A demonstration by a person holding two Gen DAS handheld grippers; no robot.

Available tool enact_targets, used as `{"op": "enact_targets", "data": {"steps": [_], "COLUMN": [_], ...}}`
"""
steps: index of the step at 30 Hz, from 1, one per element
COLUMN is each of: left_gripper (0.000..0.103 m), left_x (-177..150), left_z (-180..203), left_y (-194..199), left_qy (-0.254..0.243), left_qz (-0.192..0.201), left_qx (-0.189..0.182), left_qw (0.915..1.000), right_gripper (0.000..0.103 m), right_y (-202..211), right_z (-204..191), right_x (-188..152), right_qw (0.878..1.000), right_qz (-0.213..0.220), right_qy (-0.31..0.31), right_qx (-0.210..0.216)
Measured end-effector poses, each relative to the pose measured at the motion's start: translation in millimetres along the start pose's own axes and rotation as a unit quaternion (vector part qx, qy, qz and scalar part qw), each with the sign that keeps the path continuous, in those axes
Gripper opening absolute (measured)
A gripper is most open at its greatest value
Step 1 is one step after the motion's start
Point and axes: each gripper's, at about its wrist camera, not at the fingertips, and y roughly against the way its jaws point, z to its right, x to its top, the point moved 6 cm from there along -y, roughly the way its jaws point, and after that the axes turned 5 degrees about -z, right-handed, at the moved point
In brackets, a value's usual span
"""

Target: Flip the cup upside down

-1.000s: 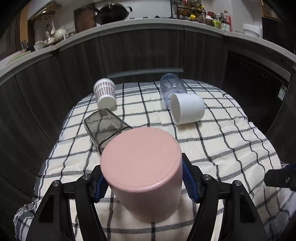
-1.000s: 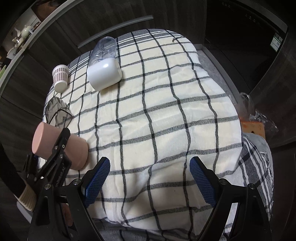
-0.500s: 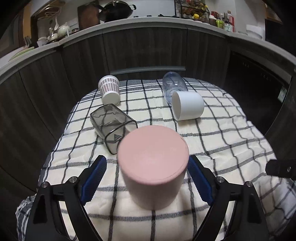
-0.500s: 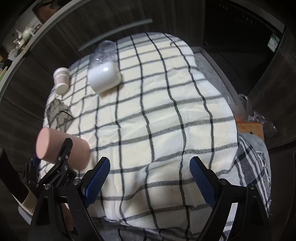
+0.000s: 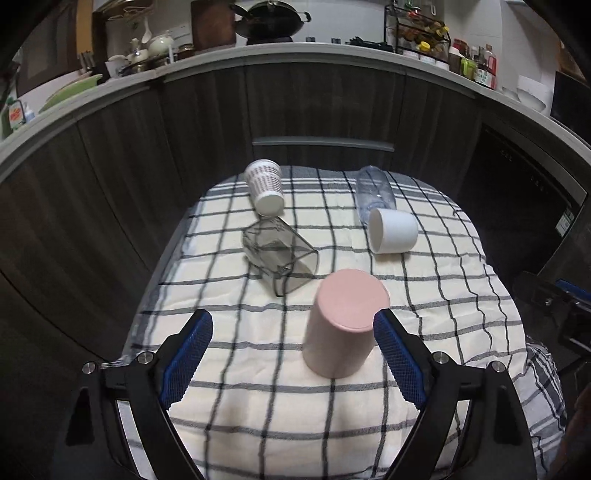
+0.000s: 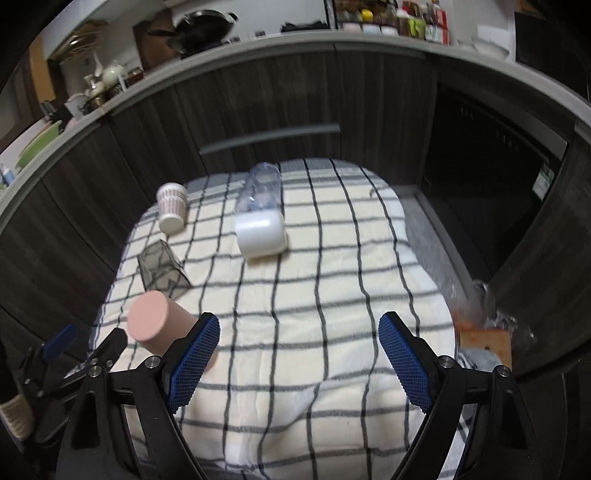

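Left hand-held gripper agape; pink cup between pads.

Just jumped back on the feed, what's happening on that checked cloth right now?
The pink cup stands upside down on the checked cloth, base up. The left gripper is open with the cup between its fingers, touching neither as far as I can tell. The right gripper is open and holds nothing. Behind, a white cup, a clear bottle and a smoky container lie tipped over.

Dark wood-grain cabinet fronts curve behind a table draped in a cream cloth with black checks. Above them, a pale grey countertop carries a black wok and a wire rack of spice jars.
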Motion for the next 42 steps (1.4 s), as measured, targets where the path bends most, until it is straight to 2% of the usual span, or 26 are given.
{"op": "enact_targets", "data": {"steps": [16, 30, 42], "left_gripper": [0.089, 0.09, 0.093], "left_x": [-7, -13, -16], "left_z": [-23, -26, -27], "left_y": [40, 56, 66], "left_qy": [0.026, 0.034, 0.039], "left_qz": [0.014, 0.029, 0.044], "left_qx": [0.006, 0.01, 0.006], "left_qw": [0.9996, 0.9989, 0.9982], "right_gripper": [0.088, 0.088, 0.088], "right_y": [38, 59, 73], "right_z": [-29, -38, -40], "right_x": [-1, -7, -11], "right_qw": [0.996, 0.99, 0.987], "right_qz": [0.085, 0.132, 0.151], "right_qy": [0.026, 0.044, 0.051], "right_qx": [0.0, -0.006, -0.006]}}
